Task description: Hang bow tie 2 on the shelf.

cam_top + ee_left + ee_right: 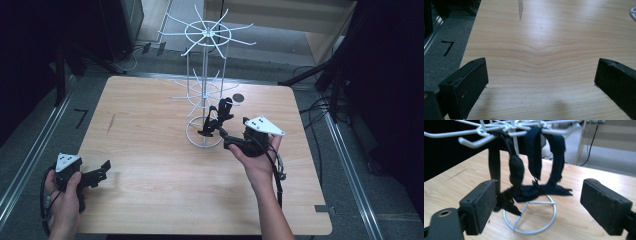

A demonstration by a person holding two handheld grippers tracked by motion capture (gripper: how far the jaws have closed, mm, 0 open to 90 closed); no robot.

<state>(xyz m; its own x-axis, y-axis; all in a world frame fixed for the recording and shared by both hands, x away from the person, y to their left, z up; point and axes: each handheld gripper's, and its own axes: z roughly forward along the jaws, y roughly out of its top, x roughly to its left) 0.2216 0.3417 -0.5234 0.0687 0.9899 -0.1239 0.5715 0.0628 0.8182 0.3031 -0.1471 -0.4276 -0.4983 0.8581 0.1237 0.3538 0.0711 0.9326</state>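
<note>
Count: one white wire rack with hooked arms, two dark fabric bands with bows hanging on it, one light wooden counter, two handheld grippers: left gripper, right gripper.

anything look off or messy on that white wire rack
Nothing is damaged or spilled. The black fabric headbands hang bunched together on the lower arms of the white wire rack, with their knotted ends twisted and trailing down to its round base ring.

Black fabric strips knotted in places, draped in loops over low white wire rack arms, upper centre of the right gripper view, ragged ends dangling above the ring base.
</note>
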